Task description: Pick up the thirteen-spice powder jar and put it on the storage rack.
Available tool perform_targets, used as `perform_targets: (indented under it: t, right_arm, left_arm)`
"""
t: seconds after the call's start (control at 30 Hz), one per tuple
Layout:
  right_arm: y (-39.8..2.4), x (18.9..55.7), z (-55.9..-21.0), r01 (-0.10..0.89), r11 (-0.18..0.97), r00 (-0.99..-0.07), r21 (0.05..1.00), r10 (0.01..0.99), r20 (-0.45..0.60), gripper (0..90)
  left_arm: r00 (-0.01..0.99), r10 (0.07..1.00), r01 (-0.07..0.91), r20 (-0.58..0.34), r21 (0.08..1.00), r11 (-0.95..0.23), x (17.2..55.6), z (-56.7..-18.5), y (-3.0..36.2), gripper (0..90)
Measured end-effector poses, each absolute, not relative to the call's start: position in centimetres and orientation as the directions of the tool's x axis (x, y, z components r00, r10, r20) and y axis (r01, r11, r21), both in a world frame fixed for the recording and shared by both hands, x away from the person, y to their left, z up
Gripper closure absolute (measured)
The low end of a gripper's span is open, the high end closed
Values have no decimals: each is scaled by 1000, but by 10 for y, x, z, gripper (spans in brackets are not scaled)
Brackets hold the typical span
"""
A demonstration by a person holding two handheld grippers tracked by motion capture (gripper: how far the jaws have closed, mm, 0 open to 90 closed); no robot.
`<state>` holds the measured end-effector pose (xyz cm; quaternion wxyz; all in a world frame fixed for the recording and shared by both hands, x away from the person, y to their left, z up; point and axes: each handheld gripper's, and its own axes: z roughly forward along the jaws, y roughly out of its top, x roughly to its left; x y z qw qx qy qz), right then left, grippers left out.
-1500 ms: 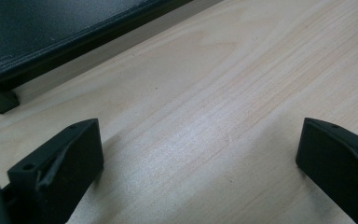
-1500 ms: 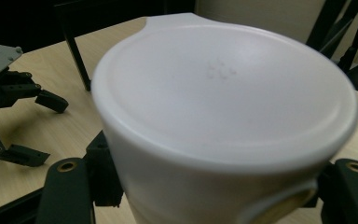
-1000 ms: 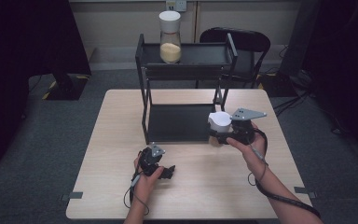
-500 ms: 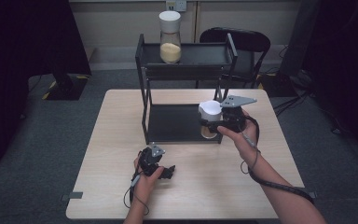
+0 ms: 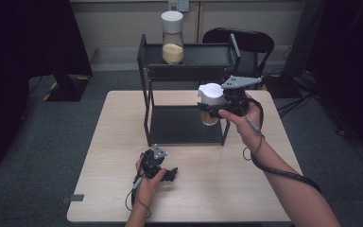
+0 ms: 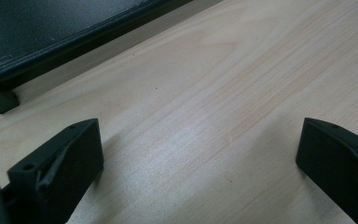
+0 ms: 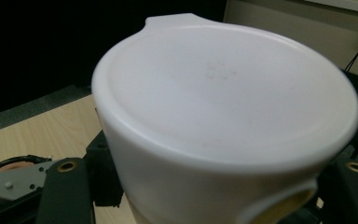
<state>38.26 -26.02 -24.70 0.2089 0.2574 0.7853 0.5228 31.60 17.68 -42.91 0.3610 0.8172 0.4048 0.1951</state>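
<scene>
Right hand-held gripper (image 5: 211, 108): clamped on white-lidded jar (image 5: 210, 100) — raised beside rack (image 5: 147, 101).
Left hand-held gripper (image 5: 170, 174): jaws spread — resting on worktop (image 5: 123, 123).

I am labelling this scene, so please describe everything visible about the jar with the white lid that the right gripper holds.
The jar has a broad, smooth white plastic lid with a small tab at its rim, over a clear body holding tan contents. It is upright, lifted off the table, in front of the black rack. The right gripper clamps its sides; nothing else touches it.

Matt white plastic lid (image 7: 223, 107); pale smooth wood table (image 6: 223, 93).
</scene>
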Motion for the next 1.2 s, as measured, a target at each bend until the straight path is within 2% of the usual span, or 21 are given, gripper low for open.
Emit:
perform_targets:
  t: [1.2]
  right_arm:
    - [-243, 402, -145, 159, 311, -767, 937, 637, -81, 303]
  left_arm:
    - [594, 804, 521, 24, 750, -408, 316, -430, 177, 0]
